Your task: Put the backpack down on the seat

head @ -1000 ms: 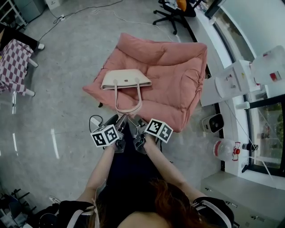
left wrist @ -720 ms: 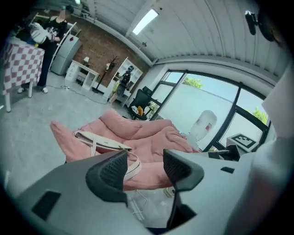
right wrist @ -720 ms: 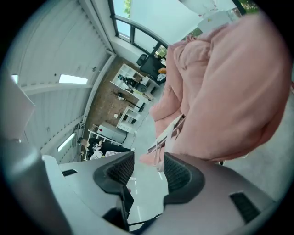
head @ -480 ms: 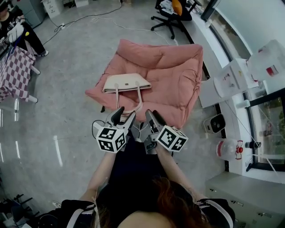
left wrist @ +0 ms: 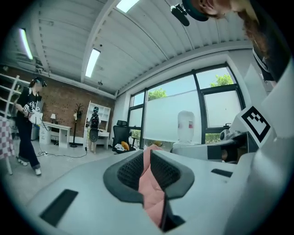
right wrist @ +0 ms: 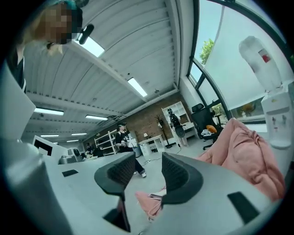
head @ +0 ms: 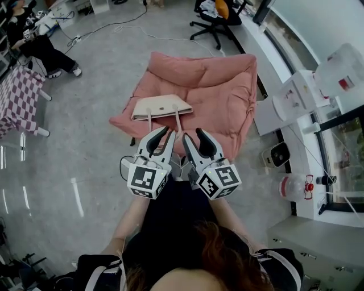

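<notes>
A cream handbag (head: 162, 106) lies flat on the pink cushioned seat (head: 222, 85), its two handles trailing toward me. Both grippers are held up side by side in front of me, above the seat's near edge and clear of the bag. My left gripper (head: 165, 134) has just been closing: its jaws now stand a narrow gap apart with nothing between them, and the pink seat (left wrist: 149, 183) shows through the gap. The left gripper (left wrist: 147, 158) points level. My right gripper (head: 194, 136) is open and empty. Past the right gripper (right wrist: 146, 169) the pink seat (right wrist: 250, 151) fills the right side.
A white water dispenser (head: 296, 96) stands right of the seat, with a water bottle (head: 293, 185) on the floor near it. An office chair (head: 219, 17) is behind the seat. A person (head: 34, 40) and a checkered cloth (head: 17, 94) are at far left.
Both grippers have risen toward the camera and rolled, so their marker cubes face up. The left jaws have gone from wide open to a narrow gap. The bag has not moved.
</notes>
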Action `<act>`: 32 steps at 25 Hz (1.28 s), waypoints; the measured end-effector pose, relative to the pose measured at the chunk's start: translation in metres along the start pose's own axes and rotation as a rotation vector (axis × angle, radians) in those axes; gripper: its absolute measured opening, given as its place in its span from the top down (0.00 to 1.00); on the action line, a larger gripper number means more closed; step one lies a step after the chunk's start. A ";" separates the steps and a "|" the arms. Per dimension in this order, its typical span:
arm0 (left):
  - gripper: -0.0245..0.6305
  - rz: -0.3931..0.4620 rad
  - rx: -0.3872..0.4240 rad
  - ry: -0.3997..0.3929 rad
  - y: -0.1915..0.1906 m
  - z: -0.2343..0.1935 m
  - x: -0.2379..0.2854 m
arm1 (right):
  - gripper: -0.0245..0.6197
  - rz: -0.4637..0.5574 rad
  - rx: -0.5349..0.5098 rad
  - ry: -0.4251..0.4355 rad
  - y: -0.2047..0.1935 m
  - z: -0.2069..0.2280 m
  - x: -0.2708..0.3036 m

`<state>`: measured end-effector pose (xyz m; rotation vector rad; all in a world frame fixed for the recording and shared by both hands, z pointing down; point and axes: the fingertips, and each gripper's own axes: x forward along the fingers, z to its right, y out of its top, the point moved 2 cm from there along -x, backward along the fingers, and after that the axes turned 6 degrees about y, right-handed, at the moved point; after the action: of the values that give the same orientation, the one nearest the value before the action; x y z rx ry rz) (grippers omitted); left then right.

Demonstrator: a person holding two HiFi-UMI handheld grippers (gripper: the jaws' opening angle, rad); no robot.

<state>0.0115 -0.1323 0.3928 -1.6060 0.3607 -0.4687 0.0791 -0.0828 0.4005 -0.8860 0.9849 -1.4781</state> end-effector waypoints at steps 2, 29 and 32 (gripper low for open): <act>0.90 0.007 -0.016 -0.008 0.001 0.000 0.002 | 0.79 -0.002 -0.005 -0.020 0.002 0.006 -0.003; 0.93 -0.062 -0.083 -0.054 -0.022 0.012 0.012 | 0.91 -0.058 0.073 -0.082 -0.013 0.031 -0.011; 0.93 -0.069 -0.088 -0.058 -0.025 0.014 0.011 | 0.91 -0.063 0.073 -0.093 -0.015 0.033 -0.013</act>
<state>0.0271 -0.1235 0.4181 -1.7186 0.2861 -0.4635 0.1050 -0.0729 0.4268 -0.9317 0.8360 -1.5031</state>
